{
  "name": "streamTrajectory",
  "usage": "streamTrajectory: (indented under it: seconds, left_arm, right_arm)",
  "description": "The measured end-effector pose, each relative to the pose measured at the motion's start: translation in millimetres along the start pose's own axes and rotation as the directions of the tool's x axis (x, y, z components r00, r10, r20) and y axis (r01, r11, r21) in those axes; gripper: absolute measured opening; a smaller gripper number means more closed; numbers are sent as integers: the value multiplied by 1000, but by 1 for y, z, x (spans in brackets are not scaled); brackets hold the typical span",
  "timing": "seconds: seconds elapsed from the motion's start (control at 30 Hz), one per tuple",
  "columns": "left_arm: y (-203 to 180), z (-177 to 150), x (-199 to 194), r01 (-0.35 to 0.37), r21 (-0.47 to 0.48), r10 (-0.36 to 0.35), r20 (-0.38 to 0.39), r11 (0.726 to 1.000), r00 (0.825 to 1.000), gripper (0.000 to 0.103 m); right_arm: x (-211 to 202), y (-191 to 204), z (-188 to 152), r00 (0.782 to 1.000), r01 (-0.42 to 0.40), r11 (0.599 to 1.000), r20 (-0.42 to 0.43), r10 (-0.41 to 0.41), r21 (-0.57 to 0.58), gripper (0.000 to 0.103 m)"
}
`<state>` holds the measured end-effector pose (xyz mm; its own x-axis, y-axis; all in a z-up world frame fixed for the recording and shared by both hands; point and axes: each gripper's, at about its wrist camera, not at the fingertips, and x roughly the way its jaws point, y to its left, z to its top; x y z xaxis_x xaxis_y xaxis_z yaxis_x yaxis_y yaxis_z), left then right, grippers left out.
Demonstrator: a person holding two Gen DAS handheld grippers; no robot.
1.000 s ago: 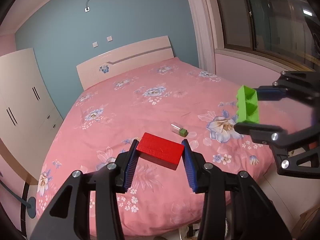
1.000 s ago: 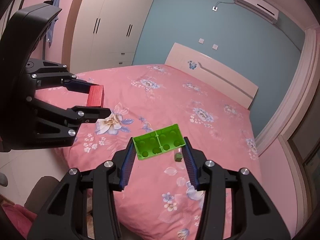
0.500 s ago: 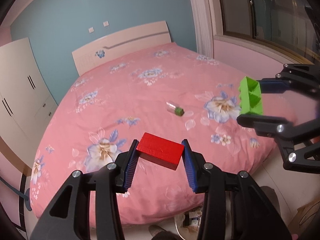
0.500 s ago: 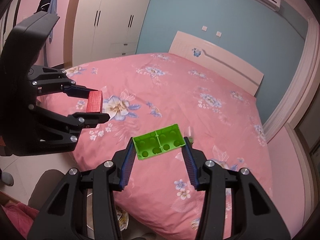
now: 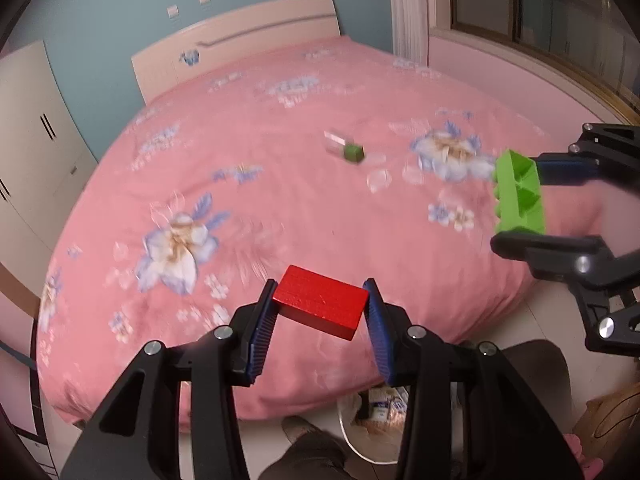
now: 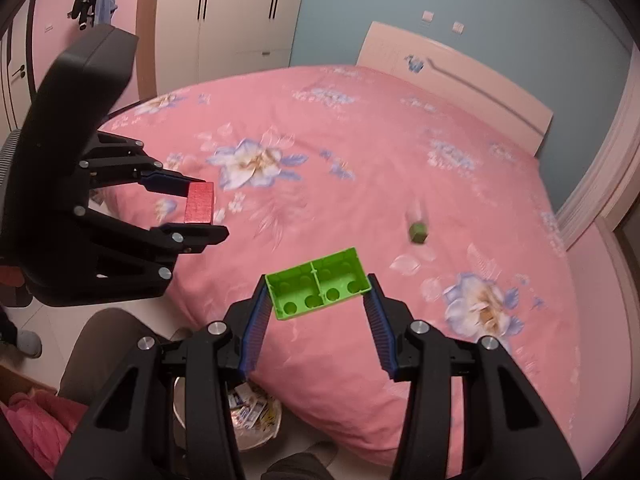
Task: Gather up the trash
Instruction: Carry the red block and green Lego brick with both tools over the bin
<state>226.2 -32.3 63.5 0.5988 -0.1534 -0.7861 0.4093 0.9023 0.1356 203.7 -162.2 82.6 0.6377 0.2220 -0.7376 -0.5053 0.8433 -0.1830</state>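
Note:
My left gripper [image 5: 320, 308] is shut on a red block [image 5: 320, 306], held above the foot edge of the pink bed [image 5: 280, 200]; it also shows in the right wrist view [image 6: 200, 208]. My right gripper [image 6: 316, 300] is shut on a green hollow brick [image 6: 316, 288], also above the bed's foot edge; it shows at the right of the left wrist view [image 5: 518, 198]. A small clear bottle with a green cap [image 5: 346, 150] lies on the bed; its cap shows in the right wrist view [image 6: 418, 234]. A white trash bin [image 5: 372, 420] with rubbish stands on the floor below, also in the right wrist view [image 6: 252, 420].
The person's legs [image 5: 316, 452] are below the grippers beside the bin. A headboard [image 5: 240, 52] is at the far end, white wardrobes [image 6: 224, 20] to the left, a window [image 5: 540, 12] to the right. A pink cloth [image 6: 36, 424] lies on the floor.
Both grippers have pulled back and tilted down from over the bed to its foot edge, still holding their blocks. The trash bin on the floor has come into view.

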Motion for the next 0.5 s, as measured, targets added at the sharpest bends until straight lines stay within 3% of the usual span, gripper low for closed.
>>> streamTrajectory:
  seconds: [0.2, 0.5]
  left_arm:
    - [-9, -30, 40, 30, -5, -30, -95, 1000, 995, 45]
    - [-19, -78, 91, 50, -6, -50, -220, 999, 974, 45]
  right_arm:
    - [30, 13, -26, 998, -38, 999, -59, 37, -3, 47]
    - [78, 32, -77, 979, -108, 994, -171, 108, 9, 47]
